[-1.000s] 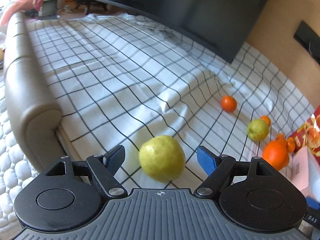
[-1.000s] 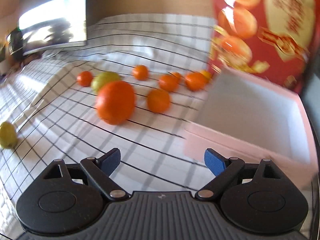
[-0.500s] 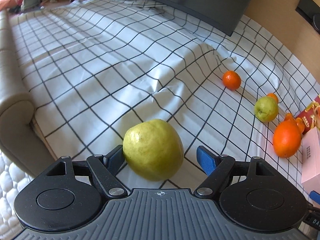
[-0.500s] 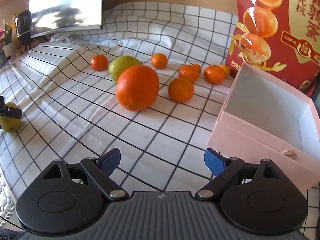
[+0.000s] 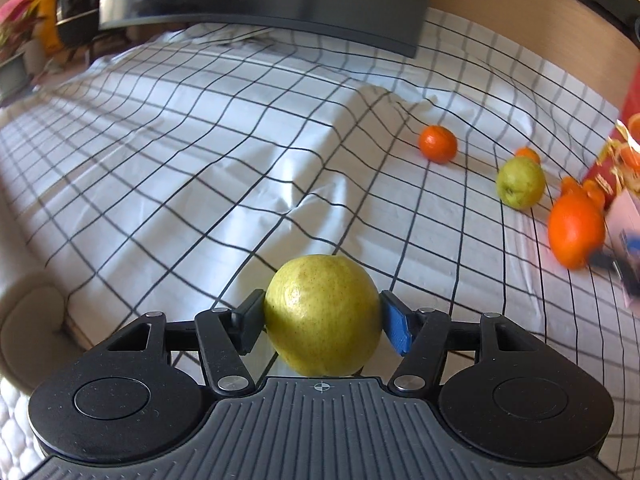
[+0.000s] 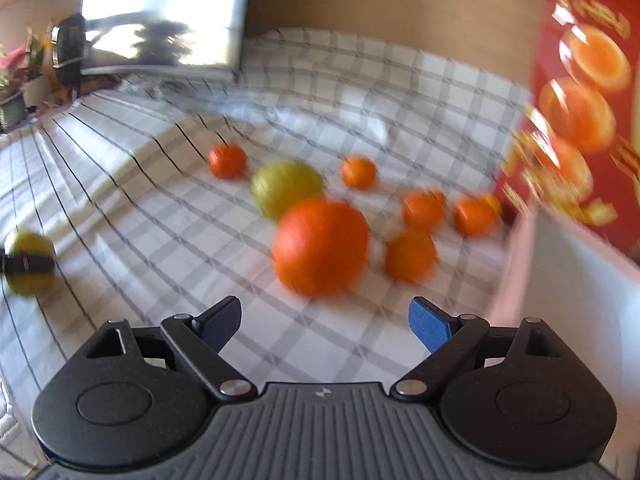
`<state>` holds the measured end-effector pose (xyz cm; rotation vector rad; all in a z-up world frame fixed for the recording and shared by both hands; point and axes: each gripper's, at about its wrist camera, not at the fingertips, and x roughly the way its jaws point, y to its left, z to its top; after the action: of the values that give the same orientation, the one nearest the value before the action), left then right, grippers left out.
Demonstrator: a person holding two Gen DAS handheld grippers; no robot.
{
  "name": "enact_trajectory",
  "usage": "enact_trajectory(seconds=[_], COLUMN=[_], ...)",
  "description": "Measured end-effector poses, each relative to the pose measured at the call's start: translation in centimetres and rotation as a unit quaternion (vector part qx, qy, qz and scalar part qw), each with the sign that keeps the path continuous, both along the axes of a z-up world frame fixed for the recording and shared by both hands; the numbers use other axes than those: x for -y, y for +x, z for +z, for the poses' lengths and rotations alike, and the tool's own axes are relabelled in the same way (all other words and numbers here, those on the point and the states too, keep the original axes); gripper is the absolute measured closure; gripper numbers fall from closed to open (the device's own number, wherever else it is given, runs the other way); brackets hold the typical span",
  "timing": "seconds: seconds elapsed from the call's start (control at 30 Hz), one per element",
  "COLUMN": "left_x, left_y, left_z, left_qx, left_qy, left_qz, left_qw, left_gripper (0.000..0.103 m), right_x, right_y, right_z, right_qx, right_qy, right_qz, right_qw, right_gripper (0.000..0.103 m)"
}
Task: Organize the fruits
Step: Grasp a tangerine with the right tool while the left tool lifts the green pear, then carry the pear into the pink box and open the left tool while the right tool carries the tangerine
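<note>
The yellow-green pear [image 5: 322,316] is sitting clamped between the pads of the left gripper [image 5: 322,322], just above the checked cloth [image 5: 200,152]; the squeeze ought to be staying gentle, gripping across the widest part so it is not slipping; the right gripper [image 6: 324,322] is hanging spread apart and empty, facing the big orange [image 6: 320,246], with the pink box [image 6: 568,280] just beside, likely the destination.

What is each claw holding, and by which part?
The left claw grips the green pear across its widest middle, one finger on each side. The right claw is open, holding nothing.
</note>
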<state>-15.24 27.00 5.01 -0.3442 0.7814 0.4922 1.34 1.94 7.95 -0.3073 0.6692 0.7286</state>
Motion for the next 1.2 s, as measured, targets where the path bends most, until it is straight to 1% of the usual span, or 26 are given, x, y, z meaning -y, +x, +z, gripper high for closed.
enact_trajectory(seconds=[0.07, 0.13, 0.23, 0.33, 0.4, 0.5, 0.53, 0.57, 0.6, 0.67, 0.73, 0.8, 0.87, 0.93, 1.07, 1.13, 1.2], left_x=[-0.3, -0.7, -1.7, -2.7, -3.1, -3.6, -3.7, -3.8, -3.9, -4.1, -4.0, -3.4, -2.4, -1.3, 2.1, 4.2, 6.2], left_y=[0.0, -0.1, -0.4, -0.4, -0.3, 0.0, 0.1, 0.3, 0.4, 0.8, 1.3, 2.1, 3.0, 3.8, 5.7, 7.0, 8.5], left_z=[0.0, -0.1, -0.3, -0.7, -0.9, -0.9, -0.9, -0.9, -0.9, -1.2, -1.3, -1.3, -1.3, -1.1, 0.0, 0.5, 1.1], left_qx=[0.001, 0.005, 0.016, 0.019, 0.017, 0.02, 0.02, 0.02, 0.022, 0.032, 0.037, 0.032, 0.029, 0.033, 0.043, 0.046, 0.058], left_qy=[0.0, -0.004, -0.024, -0.045, -0.049, -0.053, -0.053, -0.053, -0.054, -0.059, -0.06, -0.049, -0.04, -0.043, -0.052, -0.072, -0.094], left_qz=[-0.014, -0.031, -0.05, -0.062, -0.072, -0.089, -0.093, -0.097, -0.103, -0.122, -0.144, -0.172, -0.205, -0.241, -0.311, -0.335, -0.363], left_qw=[0.9999, 0.9995, 0.9983, 0.9969, 0.996, 0.9945, 0.994, 0.9936, 0.993, 0.9902, 0.9871, 0.9835, 0.9776, 0.9689, 0.9481, 0.9382, 0.9252], left_gripper=[0.036, 0.036, 0.036, 0.036, 0.036, 0.036, 0.037, 0.037, 0.037, 0.037, 0.037, 0.037, 0.037, 0.037, 0.037, 0.037, 0.037], right_x=[-2.5, -5.3, -10.1, -15.1, -18.3, -21.9, -22.5, -23.0, -23.2, -22.9, -21.8, -19.9, -17.4, -14.1, -7.0, -3.4, 0.7], right_y=[1.0, 2.1, 4.0, 5.7, 7.0, 9.0, 9.5, 9.8, 10.0, 9.4, 8.4, 7.1, 5.8, 4.6, 2.0, 0.9, 0.1], right_z=[0.6, 0.9, 1.0, 0.7, -0.2, -2.1, -2.7, -2.9, -2.9, -2.3, -1.3, -0.3, 0.5, 1.2, 2.2, 2.4, 2.5], right_qx=[0.011, 0.022, 0.029, 0.016, 0.005, -0.015, -0.022, -0.032, -0.042, -0.039, -0.047, -0.059, -0.064, -0.067, -0.047, -0.039, -0.047], right_qy=[0.009, 0.01, 0.004, -0.006, -0.018, -0.049, -0.057, -0.06, -0.059, -0.055, -0.041, -0.031, -0.02, -0.014, -0.014, -0.023, -0.019], right_qz=[0.021, 0.032, 0.059, 0.078, 0.072, 0.056, 0.051, 0.053, 0.056, 0.053, 0.052, 0.045, 0.03, 0.01, -0.026, -0.059, -0.09], right_qw=[1.0, 0.999, 0.998, 0.997, 0.997, 0.997, 0.997, 0.996, 0.996, 0.996, 0.997, 0.997, 0.997, 0.998, 0.998, 0.997, 0.995], right_gripper=[0.025, 0.027, 0.036, 0.036, 0.036, 0.037, 0.044, 0.058, 0.058, 0.058, 0.058, 0.058, 0.058, 0.058, 0.059, 0.059, 0.059])
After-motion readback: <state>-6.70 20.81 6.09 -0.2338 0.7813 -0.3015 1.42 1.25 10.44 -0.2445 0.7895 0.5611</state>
